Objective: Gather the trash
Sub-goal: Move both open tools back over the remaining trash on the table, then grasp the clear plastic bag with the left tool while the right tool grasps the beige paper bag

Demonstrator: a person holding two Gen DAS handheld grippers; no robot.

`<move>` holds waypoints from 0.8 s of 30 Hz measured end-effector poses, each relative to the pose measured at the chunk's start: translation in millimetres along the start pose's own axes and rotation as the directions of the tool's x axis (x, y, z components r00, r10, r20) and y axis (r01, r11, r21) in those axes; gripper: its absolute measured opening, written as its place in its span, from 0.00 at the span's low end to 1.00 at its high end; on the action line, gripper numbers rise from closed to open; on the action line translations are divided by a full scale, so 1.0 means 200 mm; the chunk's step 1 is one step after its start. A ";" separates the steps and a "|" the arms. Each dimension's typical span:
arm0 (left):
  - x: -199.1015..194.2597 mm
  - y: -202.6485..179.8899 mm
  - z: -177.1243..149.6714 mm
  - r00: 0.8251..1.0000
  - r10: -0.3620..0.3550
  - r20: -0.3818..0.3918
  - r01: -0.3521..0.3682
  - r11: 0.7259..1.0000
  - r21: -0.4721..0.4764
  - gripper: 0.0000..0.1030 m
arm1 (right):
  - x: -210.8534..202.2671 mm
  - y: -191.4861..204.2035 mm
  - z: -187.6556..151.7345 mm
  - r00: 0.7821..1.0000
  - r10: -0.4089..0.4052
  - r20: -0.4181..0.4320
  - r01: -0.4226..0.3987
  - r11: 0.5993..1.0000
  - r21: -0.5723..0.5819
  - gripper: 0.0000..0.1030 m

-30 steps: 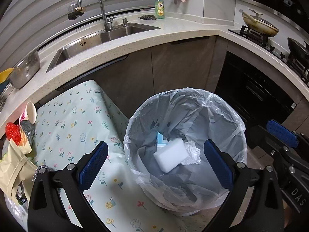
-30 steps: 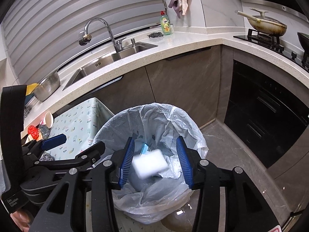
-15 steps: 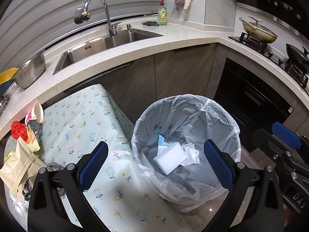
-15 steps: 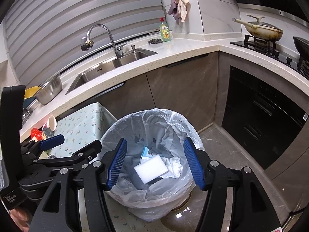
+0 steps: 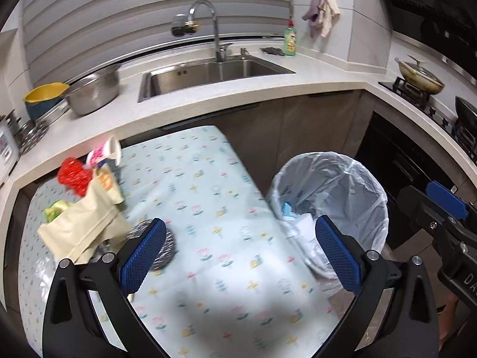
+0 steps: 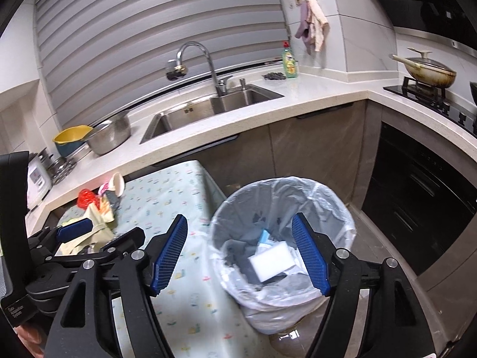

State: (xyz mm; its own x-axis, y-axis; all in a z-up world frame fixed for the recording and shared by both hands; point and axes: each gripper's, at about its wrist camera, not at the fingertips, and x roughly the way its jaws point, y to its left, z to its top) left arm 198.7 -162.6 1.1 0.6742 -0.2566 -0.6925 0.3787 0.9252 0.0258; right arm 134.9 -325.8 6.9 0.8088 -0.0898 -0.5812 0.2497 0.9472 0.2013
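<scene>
Kitchen counter curves behind a small table (image 5: 208, 197) with a flowered cloth; wrappers (image 5: 80, 226) and a cup (image 5: 105, 153) crowd its far left corner. Left gripper (image 5: 237, 253) gapes wide and empty. Right gripper (image 6: 240, 256), empty, is opening above the bin (image 6: 334, 205), where a white sponge (image 6: 272, 258) lies

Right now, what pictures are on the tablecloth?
Little flowers on pale blue-green tablecloth, clearest in the left wrist view.
</scene>
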 end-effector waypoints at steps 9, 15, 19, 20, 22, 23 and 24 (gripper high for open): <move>-0.15 0.39 -0.13 0.997 0.072 -0.010 -0.073 0.993 -0.098 0.93 | -0.02 0.35 -0.08 0.998 0.062 -0.027 -0.064 0.995 -0.070 0.72; -0.24 0.67 -0.24 0.992 0.120 -0.029 -0.124 0.975 -0.184 0.93 | -0.01 0.59 -0.14 0.993 0.109 -0.053 -0.114 0.987 -0.112 0.72; -0.28 0.85 -0.33 0.986 0.161 -0.047 -0.167 0.956 -0.239 0.93 | 0.00 0.74 -0.18 0.988 0.139 -0.073 -0.147 0.980 -0.132 0.72; -0.29 0.90 -0.35 0.984 0.170 -0.051 -0.177 0.951 -0.253 0.93 | 0.01 0.76 -0.20 0.986 0.145 -0.079 -0.155 0.979 -0.135 0.72; -0.31 0.99 -0.39 0.981 0.184 -0.064 -0.195 0.939 -0.282 0.93 | 0.02 0.83 -0.22 0.983 0.157 -0.092 -0.169 0.975 -0.141 0.72; -0.31 1.03 -0.41 0.979 0.191 -0.070 -0.203 0.934 -0.296 0.93 | 0.04 0.87 -0.23 0.981 0.163 -0.100 -0.177 0.974 -0.145 0.72; -0.32 1.07 -0.43 0.977 0.197 -0.077 -0.212 0.928 -0.306 0.93 | 0.05 0.88 -0.24 0.980 0.167 -0.106 -0.182 0.972 -0.147 0.72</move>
State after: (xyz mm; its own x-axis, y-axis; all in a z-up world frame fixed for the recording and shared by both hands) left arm 181.9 76.3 -12.0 0.6848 -0.0467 -0.7272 0.0146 0.9986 -0.0504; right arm 161.1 -144.6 -0.1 0.7780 0.1032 -0.6197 0.0177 0.9824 0.1858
